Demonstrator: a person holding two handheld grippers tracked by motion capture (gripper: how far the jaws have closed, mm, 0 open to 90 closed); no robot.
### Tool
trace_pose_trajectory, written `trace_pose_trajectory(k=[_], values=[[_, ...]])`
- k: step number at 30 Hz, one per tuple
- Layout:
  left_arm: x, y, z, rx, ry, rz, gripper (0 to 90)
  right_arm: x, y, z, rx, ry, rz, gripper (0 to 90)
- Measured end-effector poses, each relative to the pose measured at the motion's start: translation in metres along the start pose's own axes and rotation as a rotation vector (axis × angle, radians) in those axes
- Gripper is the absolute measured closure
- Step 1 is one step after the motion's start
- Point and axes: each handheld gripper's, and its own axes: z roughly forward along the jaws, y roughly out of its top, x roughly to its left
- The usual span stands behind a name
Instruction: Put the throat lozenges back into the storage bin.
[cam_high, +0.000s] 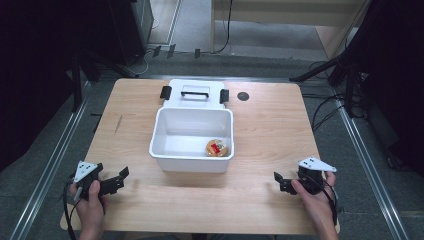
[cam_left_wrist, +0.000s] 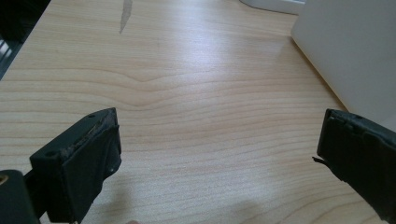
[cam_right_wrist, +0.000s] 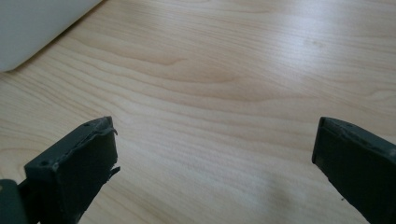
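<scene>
A white bin (cam_high: 191, 135) sat mid-table (cam_high: 270, 135) holding a small round orange-and-red item (cam_high: 216, 148) in its near right corner. The left gripper (cam_high: 117, 181) and right gripper (cam_high: 278, 181) rested near the front corners, well apart from the bin, each with jaws spread wide and empty.

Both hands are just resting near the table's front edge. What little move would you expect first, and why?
Probably the right hand-held gripper reaching forward toward the white bin. Both it and the left hand-held gripper are open and hold nothing, and the only loose item is a small round snack lying in the bin's near right corner, closer to the right hand. The lid lies behind the bin, so the top is open.
</scene>
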Motion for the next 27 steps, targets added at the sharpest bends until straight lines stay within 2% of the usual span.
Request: trace_pose_trajectory(k=[5, 12, 19, 27], values=[[-0.001, 0.0, 0.0, -0.001, 0.0, 0.004, 0.1, -0.009, -0.016, -0.007, 0.0, -0.014, 0.015, 0.4], [-0.002, 0.0, 0.0, -0.002, 0.003, 0.009, 0.1, -0.017, -0.026, -0.018, -0.02, -0.025, 0.021, 0.5], [-0.002, 0.0, 0.0, -0.001, 0.005, 0.02, 0.1, -0.03, -0.041, -0.036, -0.062, -0.05, 0.053, 0.5], [-0.003, 0.0, 0.0, -0.002, 0.007, 0.025, 0.2, -0.038, -0.053, -0.048, -0.094, -0.058, 0.088, 0.5]])
